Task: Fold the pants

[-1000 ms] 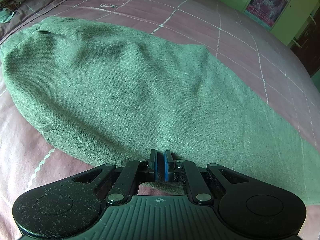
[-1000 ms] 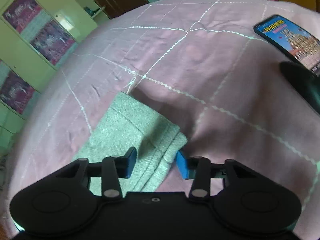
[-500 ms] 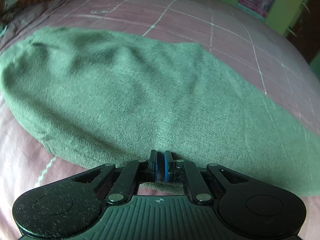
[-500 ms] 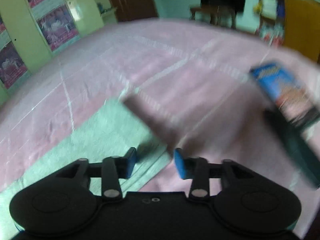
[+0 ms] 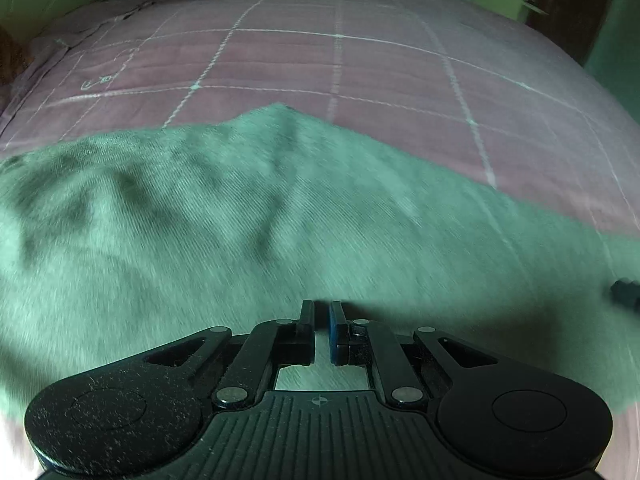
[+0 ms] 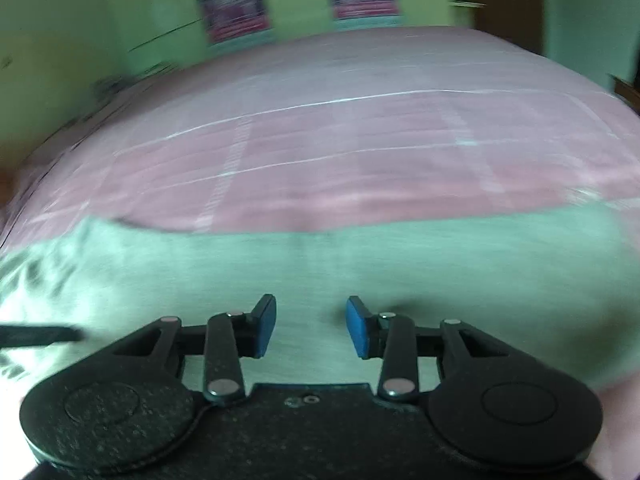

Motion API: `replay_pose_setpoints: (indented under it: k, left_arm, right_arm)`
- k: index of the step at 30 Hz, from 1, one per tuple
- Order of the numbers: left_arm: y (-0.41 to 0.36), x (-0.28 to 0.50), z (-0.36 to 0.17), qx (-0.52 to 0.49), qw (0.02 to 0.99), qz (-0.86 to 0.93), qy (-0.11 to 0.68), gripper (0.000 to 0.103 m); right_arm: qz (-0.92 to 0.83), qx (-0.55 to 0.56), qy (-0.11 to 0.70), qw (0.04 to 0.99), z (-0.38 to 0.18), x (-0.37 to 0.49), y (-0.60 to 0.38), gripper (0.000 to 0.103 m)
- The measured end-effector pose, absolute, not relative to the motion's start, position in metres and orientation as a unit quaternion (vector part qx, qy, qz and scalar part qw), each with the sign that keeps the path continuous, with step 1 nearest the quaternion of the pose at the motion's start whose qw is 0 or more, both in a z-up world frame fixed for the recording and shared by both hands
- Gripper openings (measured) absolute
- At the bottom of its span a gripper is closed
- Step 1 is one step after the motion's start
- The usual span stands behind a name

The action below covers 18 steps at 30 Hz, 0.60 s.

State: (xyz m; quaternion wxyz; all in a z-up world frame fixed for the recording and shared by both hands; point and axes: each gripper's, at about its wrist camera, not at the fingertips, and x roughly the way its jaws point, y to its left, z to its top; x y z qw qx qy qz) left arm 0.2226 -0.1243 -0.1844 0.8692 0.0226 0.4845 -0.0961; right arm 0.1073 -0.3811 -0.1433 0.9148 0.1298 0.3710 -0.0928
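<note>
Change: the right gripper (image 6: pixel 311 326) has swung away from the trouser hem and the blue box it faced a second ago and now looks across the long side of the pants (image 6: pixel 320 280); the left gripper (image 5: pixel 321 320), which sat at the near edge of the cloth, now has green fabric under and all around it, and that fabric has bunched into a peak.
Left jaws: all but closed, only a thin slit between the pads; whether a fold of cloth is pinched there cannot be told.
Right jaws: partly apart, having just been closing a little; nothing is between the blue pads (image 6: pixel 266 330), only fabric below them.
Pants: green, spread on the bed, filling the area ahead of and beside both pairs of jaws; wrinkles to the left of the left jaws.
Bed: pink checked bedspread (image 5: pixel 360 68) beyond the far edge of the pants.
Beyond: green wall with blurred posters (image 6: pixel 236 4), far past the right jaws.
</note>
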Motion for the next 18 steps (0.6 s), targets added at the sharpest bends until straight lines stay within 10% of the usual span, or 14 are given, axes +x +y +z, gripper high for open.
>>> replay_pose_setpoints:
  k: [18]
  left_arm:
    - [-0.061, 0.279, -0.190, 0.052, 0.892, 0.011, 0.448, 0.004]
  right_arm:
    - [-0.081, 0.005, 0.411, 0.908, -0.172, 0.194, -0.311, 0.029]
